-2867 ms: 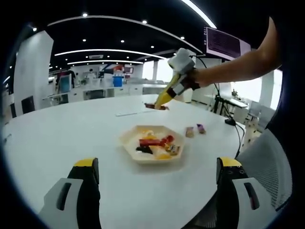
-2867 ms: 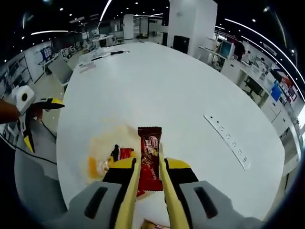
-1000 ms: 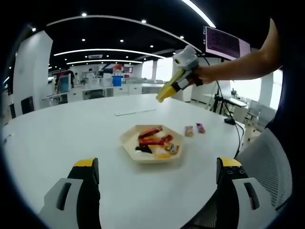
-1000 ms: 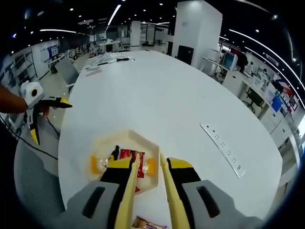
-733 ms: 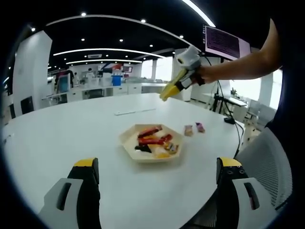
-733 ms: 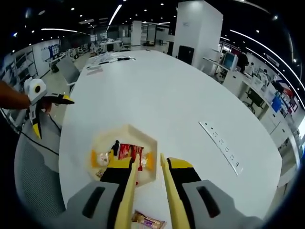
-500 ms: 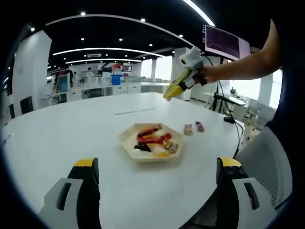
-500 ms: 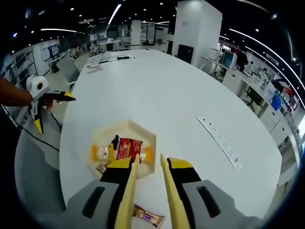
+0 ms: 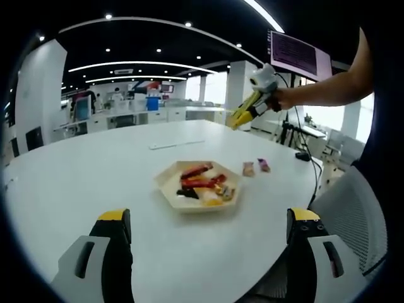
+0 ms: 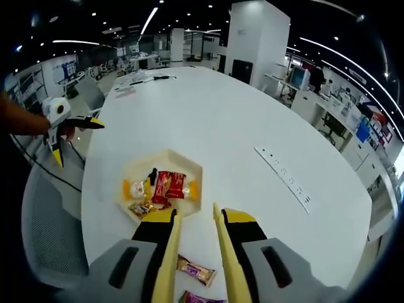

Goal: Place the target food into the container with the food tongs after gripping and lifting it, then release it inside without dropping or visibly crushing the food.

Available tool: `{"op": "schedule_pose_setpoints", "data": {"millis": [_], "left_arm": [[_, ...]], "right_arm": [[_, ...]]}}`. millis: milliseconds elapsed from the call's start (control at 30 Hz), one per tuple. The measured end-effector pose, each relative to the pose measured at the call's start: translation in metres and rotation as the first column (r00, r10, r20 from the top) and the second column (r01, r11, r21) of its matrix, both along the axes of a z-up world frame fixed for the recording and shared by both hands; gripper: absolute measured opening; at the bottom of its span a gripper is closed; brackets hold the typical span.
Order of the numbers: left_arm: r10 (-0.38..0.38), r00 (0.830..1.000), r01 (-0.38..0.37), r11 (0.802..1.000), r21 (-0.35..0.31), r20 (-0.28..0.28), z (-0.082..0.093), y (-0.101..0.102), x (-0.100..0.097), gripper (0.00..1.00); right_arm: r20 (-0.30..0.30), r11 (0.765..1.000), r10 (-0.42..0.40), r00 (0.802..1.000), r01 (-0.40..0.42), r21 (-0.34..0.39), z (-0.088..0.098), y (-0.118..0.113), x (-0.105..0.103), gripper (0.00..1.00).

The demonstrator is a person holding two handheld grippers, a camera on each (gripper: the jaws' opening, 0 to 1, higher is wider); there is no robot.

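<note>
A pale hexagonal plate (image 9: 165, 184) (image 10: 172, 155) on the white round table holds several wrapped snacks. Among them lies a red chocolate bar (image 9: 195, 170) (image 10: 167, 184). My right gripper (image 10: 196, 222) hovers above the table on the near side of the plate, its yellow tong jaws a little apart with nothing between them. It also appears in the left gripper view, right gripper (image 9: 247, 113), held up in the air beyond the plate. My left gripper (image 9: 208, 230) stays low in front of the plate, jaws wide apart and empty; it is seen as left gripper (image 10: 74, 140) off the table's edge.
Two wrapped snacks (image 9: 255, 167) (image 10: 194, 269) lie on the table beside the plate. A long white power strip (image 10: 284, 179) (image 9: 167, 145) lies farther out. A grey mesh chair (image 9: 353, 208) stands at the table's edge. Office desks and a pillar are beyond.
My right gripper let go of the red chocolate bar, which now lies in the plate, and has drawn back and away from the plate. The left gripper has stayed put.
</note>
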State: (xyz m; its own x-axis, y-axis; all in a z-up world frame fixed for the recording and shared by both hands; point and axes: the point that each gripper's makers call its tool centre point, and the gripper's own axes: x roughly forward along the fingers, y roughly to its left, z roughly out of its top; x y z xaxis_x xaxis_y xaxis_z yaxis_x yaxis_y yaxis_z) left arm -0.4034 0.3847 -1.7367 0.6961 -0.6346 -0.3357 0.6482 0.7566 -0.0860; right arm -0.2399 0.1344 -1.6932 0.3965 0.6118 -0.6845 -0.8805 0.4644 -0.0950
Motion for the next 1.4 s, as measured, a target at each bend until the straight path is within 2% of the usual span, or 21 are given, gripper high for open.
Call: {"op": "schedule_pose_setpoints", "data": {"millis": [700,1100,1233,1400], "left_arm": [[-0.008,1.0,0.008,1.0,0.009,-0.004,-0.001,-0.002,-0.002,0.99],[-0.006,1.0,0.006,1.0,0.01,-0.006,-0.002,-0.001,-0.001,0.99],[-0.008,1.0,0.008,1.0,0.013,-0.008,-0.003,-0.002,-0.002,0.99],[-0.008,1.0,0.008,1.0,0.014,-0.011,-0.004,-0.002,-0.002,0.99]], "right_arm": [[-0.005,0.999,-0.032,0.999,0.032,-0.011,0.0,-0.056,-0.017,0.28],[-0.005,0.999,-0.027,1.0,0.027,-0.019,-0.002,-0.062,-0.019,0.28],[0.004,0.999,0.007,1.0,-0.007,-0.04,-0.011,-0.064,-0.022,0.27],[-0.013,0.999,0.017,1.0,-0.018,-0.038,-0.024,-0.066,-0.024,0.27]]}}
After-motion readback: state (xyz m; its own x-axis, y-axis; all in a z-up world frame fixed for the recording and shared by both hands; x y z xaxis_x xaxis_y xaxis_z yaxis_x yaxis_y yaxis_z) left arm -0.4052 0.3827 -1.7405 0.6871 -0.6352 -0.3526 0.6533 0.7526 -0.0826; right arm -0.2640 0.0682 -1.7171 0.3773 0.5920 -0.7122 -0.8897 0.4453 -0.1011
